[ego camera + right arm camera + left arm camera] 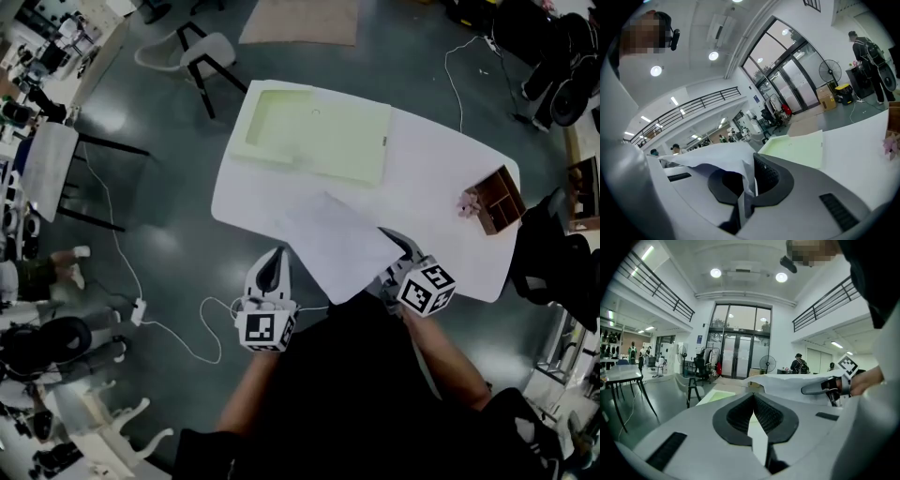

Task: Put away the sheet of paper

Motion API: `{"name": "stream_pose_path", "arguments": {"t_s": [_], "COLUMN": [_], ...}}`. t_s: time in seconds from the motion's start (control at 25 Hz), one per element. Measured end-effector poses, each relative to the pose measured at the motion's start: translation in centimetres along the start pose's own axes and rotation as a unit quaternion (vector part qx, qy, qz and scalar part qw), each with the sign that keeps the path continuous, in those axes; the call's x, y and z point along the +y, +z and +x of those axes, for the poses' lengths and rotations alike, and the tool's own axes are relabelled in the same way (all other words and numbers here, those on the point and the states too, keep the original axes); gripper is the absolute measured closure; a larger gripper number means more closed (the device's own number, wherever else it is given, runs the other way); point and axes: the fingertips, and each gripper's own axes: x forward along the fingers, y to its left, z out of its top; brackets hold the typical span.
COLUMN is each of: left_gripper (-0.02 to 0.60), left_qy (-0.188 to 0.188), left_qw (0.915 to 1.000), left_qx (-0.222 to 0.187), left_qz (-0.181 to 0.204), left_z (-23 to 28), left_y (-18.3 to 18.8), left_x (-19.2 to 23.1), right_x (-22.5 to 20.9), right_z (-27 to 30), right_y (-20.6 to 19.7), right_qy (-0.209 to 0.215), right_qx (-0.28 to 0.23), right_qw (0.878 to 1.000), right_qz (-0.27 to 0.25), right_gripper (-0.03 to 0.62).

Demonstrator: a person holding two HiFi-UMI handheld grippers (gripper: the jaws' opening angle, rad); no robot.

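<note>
The white sheet of paper (337, 239) lies over the near edge of the white table (441, 169), one corner hanging past it. My right gripper (389, 236) is shut on the sheet's right edge. In the right gripper view the paper (712, 157) runs between the closed jaws (752, 161) and billows up to the left. My left gripper (277, 251) hovers just off the table's near edge, left of the sheet, shut with nothing in it (752, 397). A pale green folder (314, 131) lies flat at the table's far side.
A brown wooden box (497, 202) with compartments stands at the table's right end, a small pink thing (466, 203) beside it. A white chair (197, 56) and a side table (52, 169) stand on the floor to the left. Cables trail over the floor.
</note>
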Motion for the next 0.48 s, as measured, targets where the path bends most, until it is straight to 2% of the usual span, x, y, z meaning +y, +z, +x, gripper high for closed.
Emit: {"name": "stream_pose_path", "arguments": {"t_s": [0.24,0.48], "left_gripper": [0.578,0.578], "left_qy": [0.029,0.041], "left_qw": [0.9995,0.9989], "left_qx": [-0.008,-0.007], "left_qz": [-0.013,-0.022], "left_z": [2.8,4.8], "left_y": [0.9,1.2], "left_x": [1.8,3.0], "right_x": [-2.6,-4.6], "right_z": [2.3,4.7], "right_y": [1.0,1.6], "right_qy": [0.005,0.011], "right_qx": [0.012,0.011], "right_qw": [1.000,0.997], "right_qz": [0.025,0.073], "right_gripper": [0.595,0.595]}}
